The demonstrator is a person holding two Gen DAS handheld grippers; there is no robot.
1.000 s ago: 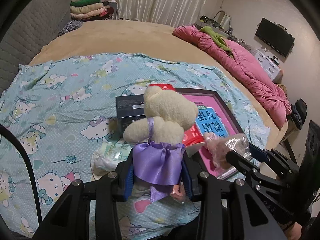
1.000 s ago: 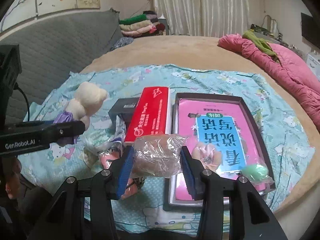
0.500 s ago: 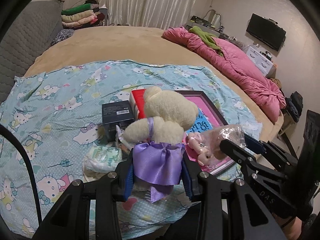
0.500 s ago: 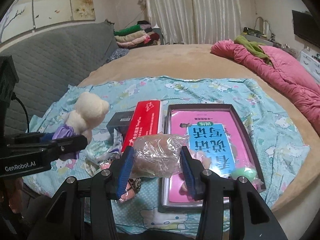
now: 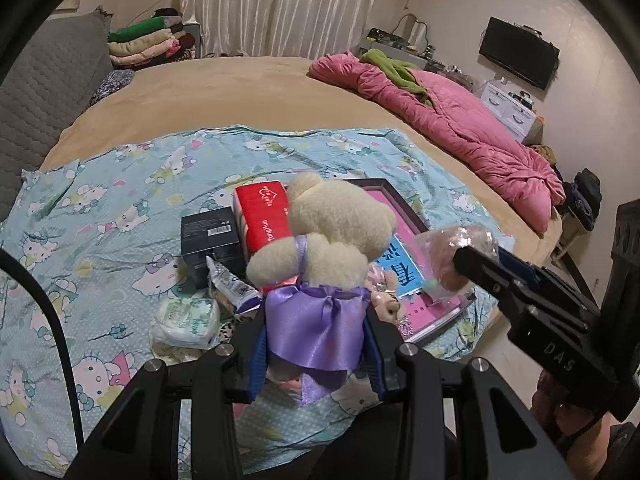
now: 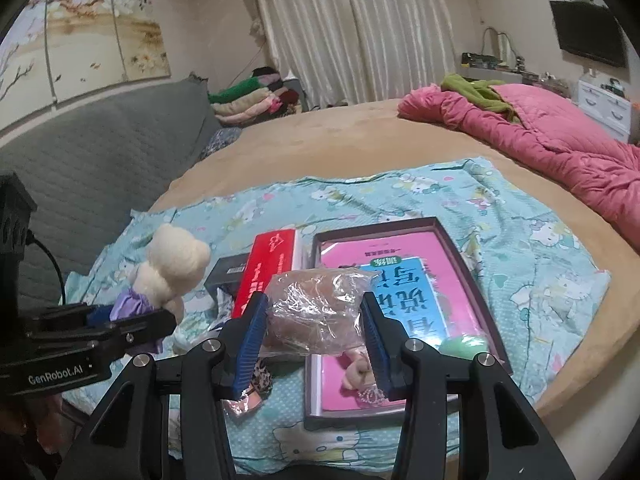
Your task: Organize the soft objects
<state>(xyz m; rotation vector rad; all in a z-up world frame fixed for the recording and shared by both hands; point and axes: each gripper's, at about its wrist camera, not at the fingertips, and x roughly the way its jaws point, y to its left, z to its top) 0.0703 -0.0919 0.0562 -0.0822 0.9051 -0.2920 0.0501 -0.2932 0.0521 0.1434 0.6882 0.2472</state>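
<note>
Both grippers risen: left gripper (image 5: 316, 340) clamps teddy bear (image 5: 332, 232); right gripper (image 6: 316, 336) clamps bagged plush (image 6: 316, 312).

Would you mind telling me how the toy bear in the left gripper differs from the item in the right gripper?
The bear is cream and bare of wrapping; the brown soft toy is sealed in a crinkly clear bag. The bear wears a purple satin dress, and the left gripper grips it there; the right gripper squeezes the bagged toy across its middle. The bear stands upright with its head above the jaws; the bagged toy is a shapeless lump. Both are soft and held above the bed.
</note>
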